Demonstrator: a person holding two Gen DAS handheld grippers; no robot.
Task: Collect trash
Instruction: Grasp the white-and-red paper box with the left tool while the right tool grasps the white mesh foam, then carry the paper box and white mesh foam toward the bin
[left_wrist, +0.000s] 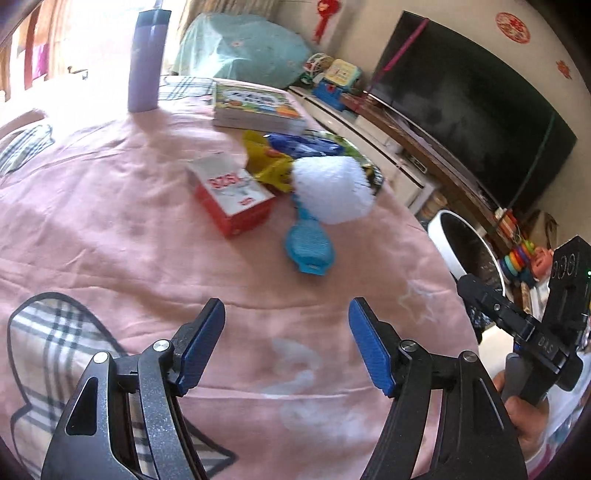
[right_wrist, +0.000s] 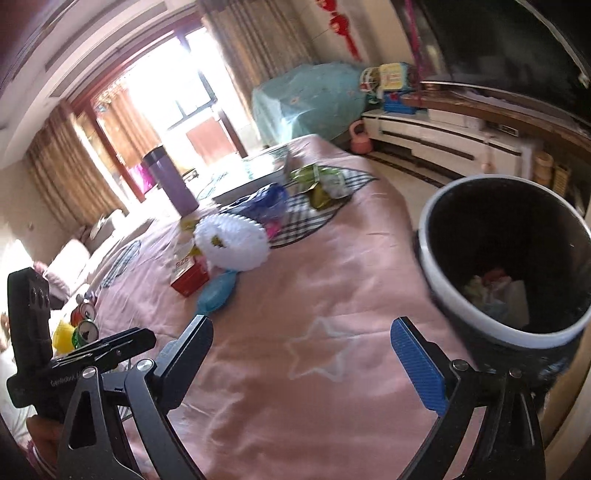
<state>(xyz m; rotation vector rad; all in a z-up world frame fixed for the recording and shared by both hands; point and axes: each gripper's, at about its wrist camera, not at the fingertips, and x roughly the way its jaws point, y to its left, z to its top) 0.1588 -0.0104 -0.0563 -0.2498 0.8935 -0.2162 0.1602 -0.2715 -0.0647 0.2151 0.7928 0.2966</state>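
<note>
Trash is piled mid-bed: red-and-white box (left_wrist: 232, 199), white foam net (left_wrist: 332, 190), wrappers behind. Both claws, left claw (left_wrist: 286, 345) and right claw (right_wrist: 301, 363), hang wide open, empty. Best bet: grab the box by its short sides, then carry it to the bin (right_wrist: 436, 295) at the bed's edge.

light: daylight, blown-out window (right_wrist: 173, 96) | blur: right wrist view smeared, perhaps motion | edges: fisheye bending, dark corners

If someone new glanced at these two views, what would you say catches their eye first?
Probably the cluster of litter mid-cloth: a white foam net beside a red-and-white box and a blue plastic piece on the pink tablecloth. Next, the dark trash bin at the table's right edge, already holding scraps. Both grippers hover open and empty.
</note>
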